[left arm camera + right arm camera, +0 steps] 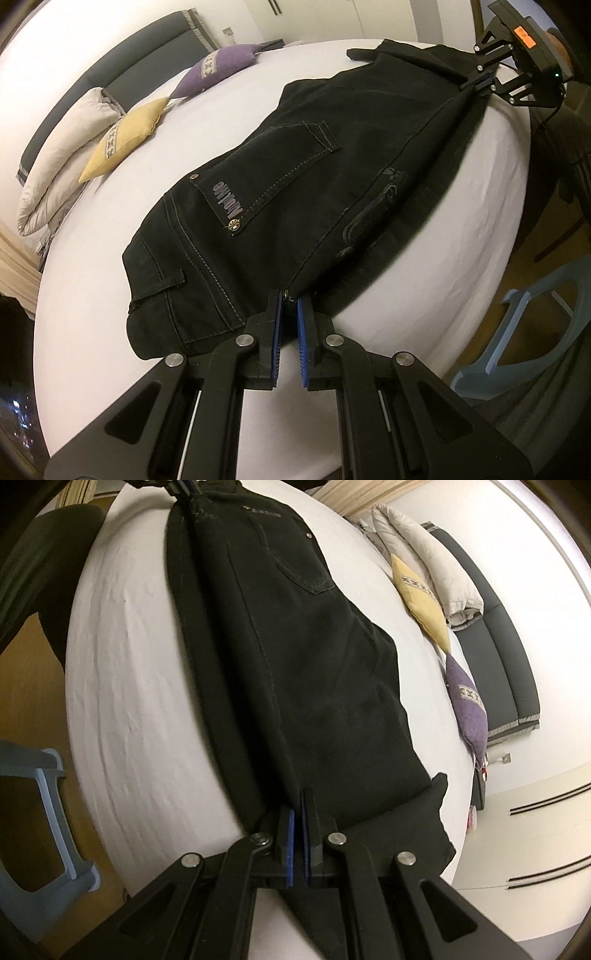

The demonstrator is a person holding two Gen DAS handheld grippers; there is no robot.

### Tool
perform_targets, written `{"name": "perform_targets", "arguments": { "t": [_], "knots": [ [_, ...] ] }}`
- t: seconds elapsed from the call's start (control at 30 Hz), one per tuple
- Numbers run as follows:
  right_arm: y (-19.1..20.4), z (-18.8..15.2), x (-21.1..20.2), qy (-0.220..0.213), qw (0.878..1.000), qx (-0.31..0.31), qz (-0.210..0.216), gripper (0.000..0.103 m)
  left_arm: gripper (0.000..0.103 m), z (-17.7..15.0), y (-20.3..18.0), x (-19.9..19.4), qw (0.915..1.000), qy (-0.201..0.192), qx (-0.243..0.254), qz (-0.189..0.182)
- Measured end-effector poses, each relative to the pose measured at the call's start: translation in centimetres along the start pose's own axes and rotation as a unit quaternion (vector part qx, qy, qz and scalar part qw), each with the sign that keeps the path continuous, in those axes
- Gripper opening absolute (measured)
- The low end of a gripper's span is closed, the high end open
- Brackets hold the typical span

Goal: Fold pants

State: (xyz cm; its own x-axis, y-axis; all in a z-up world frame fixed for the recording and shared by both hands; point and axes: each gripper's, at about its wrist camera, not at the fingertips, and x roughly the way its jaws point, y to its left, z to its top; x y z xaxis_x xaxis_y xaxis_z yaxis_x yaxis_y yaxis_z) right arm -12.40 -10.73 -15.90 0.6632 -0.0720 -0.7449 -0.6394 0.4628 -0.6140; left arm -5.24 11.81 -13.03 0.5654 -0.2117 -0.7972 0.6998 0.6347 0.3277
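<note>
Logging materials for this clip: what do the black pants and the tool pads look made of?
Black pants: matte woven denim or twill, judging by contrast stitching, a metal rivet and a patch pocket. Left tool pads: blue, ribbed, probably rubber or soft plastic.

Only real text: grey print on back pocket (269, 177) of the black pants (295, 192), seen upside down, looks like "Alpin Pro", not sure. Orange sticker (522, 35) on other gripper's body: marks too small to read.
</note>
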Motion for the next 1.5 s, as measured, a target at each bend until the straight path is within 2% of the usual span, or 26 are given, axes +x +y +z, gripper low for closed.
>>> {"name": "perform_targets", "arguments": {
  "t": [0.27, 0.43, 0.53, 0.73, 0.9, 0.97, 1.0, 1.03, 1.07, 1.13, 1.17, 1.23, 1.3, 1.4, 1.5],
  "knots": [
    [0.9, 0.2, -1.0, -0.002, 1.000, -0.011, -0.015, 0.004, 0.007, -0.1, 0.4, 0.3, 0.9999, 0.002, 0.008, 0.009],
    [1.6, 0.1, -0.4, 0.003, 1.000, -0.020, -0.014, 0.004, 0.007, -0.4, 0.2, 0.7, 0.9999, 0.004, -0.003, 0.011],
    [0.8, -0.1, -0.6, 0.001, 1.000, -0.003, -0.008, 0.004, 0.007, -0.5, 0.5, 0.7, 0.9999, 0.001, -0.017, 0.004],
    [1.5, -0.3, 0.1, 0.005, 1.000, -0.014, -0.015, 0.004, 0.009, -0.6, 0.5, 1.9, 0.9997, 0.013, -0.019, 0.002],
    [1.4, -0.3, 0.0, 0.003, 1.000, -0.008, -0.022, 0.006, 0.011, -0.3, 0.3, 2.0, 0.9993, 0.034, 0.001, 0.014],
    [0.9, -0.4, -0.3, 0.003, 1.000, 0.011, -0.018, 0.011, 0.012, -0.1, 0.6, 1.8, 0.9988, 0.048, -0.001, 0.008],
    [0.7, -0.6, -0.5, 0.001, 1.000, 0.019, -0.018, 0.018, 0.012, -0.1, 1.0, 1.7, 0.9984, 0.057, -0.006, 0.000],
    [0.6, -0.7, -0.7, 0.000, 0.999, 0.024, -0.021, 0.032, 0.013, -0.2, 1.1, 1.6, 0.9980, 0.062, -0.009, -0.005],
    [0.3, -1.0, -1.0, -0.001, 0.999, 0.031, -0.028, 0.040, 0.013, -0.4, 1.4, 1.4, 0.9972, 0.073, -0.012, -0.013],
    [-0.4, -1.9, -1.8, -0.004, 0.998, 0.057, -0.019, 0.067, 0.013, -0.7, 1.7, 0.9, 0.9957, 0.088, -0.015, -0.025],
    [-0.8, -2.3, -2.1, -0.003, 0.997, 0.073, -0.006, 0.070, 0.013, -0.8, 1.9, 0.5, 0.9949, 0.094, -0.017, -0.032],
    [-1.8, -3.4, -3.0, 0.000, 0.993, 0.113, 0.018, 0.071, 0.013, -0.1, 2.4, -0.6, 0.9959, 0.080, -0.031, -0.026],
    [-3.5, -4.3, -4.0, -0.004, 0.986, 0.164, 0.037, 0.071, 0.013, 1.7, 3.2, -1.4, 0.9961, 0.050, -0.068, -0.026],
    [-8.2, -5.3, -4.6, -0.010, 0.960, 0.272, 0.058, 0.071, 0.013, 5.0, 3.6, -1.4, 0.9931, 0.008, -0.113, -0.030],
    [-14.3, -5.5, -3.9, -0.003, 0.932, 0.360, 0.037, 0.071, 0.013, 9.3, 3.0, 0.9, 0.9880, -0.009, -0.145, -0.052]
  ]
}}
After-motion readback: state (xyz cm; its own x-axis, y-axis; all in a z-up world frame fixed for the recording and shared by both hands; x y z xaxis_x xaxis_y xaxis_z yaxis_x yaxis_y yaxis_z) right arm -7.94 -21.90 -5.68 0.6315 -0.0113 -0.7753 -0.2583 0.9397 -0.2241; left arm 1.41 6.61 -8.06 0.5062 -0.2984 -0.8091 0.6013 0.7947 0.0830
